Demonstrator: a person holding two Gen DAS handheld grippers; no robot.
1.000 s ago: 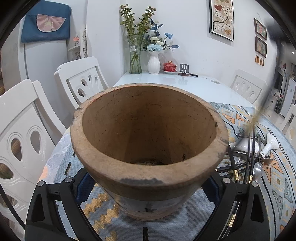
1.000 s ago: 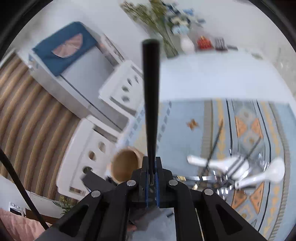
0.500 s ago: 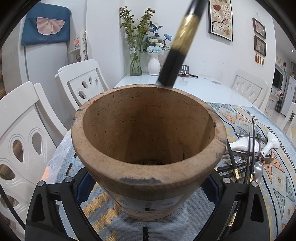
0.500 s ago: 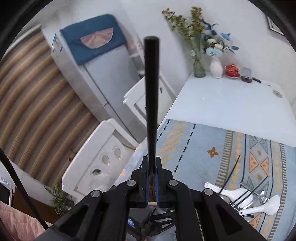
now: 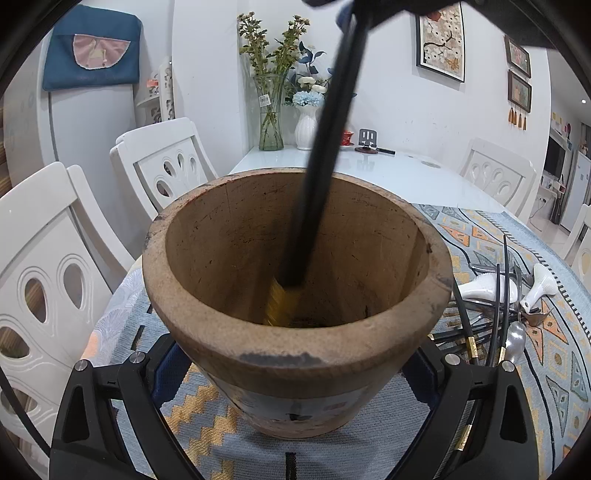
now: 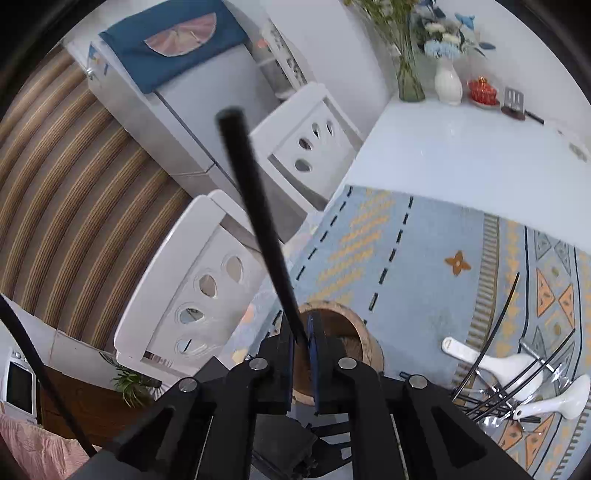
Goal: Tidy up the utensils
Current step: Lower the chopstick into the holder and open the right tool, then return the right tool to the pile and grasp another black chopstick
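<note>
A brown wooden pot (image 5: pixel 207 325) stands on the patterned cloth, and my left gripper (image 5: pixel 295 391) is shut on its lower body, blue pads on both sides. A black chopstick (image 5: pixel 321 166) slants down into the pot, its gold end (image 5: pixel 275 302) near the bottom. My right gripper (image 6: pixel 303 343) hangs above the pot (image 6: pixel 351 328), shut on the chopstick (image 6: pixel 258 206), which leans left between the pads. Only its underside (image 5: pixel 351 11) shows at the top of the left wrist view. A pile of loose utensils (image 5: pixel 491 314) lies right of the pot: black chopsticks, metal spoons, white ceramic spoons (image 6: pixel 498 363).
White chairs (image 5: pixel 162 166) stand along the table's left side and another (image 5: pixel 495 173) on the right. Vases of flowers (image 5: pixel 306 122), a red dish and a small stand sit at the far end of the white table (image 6: pixel 461 155). A cabinet stands behind the chairs.
My right gripper has carried the chopstick over the pot and lowered its gold end inside. The chopstick now leans in the jaws. The left gripper and pot have not moved.
</note>
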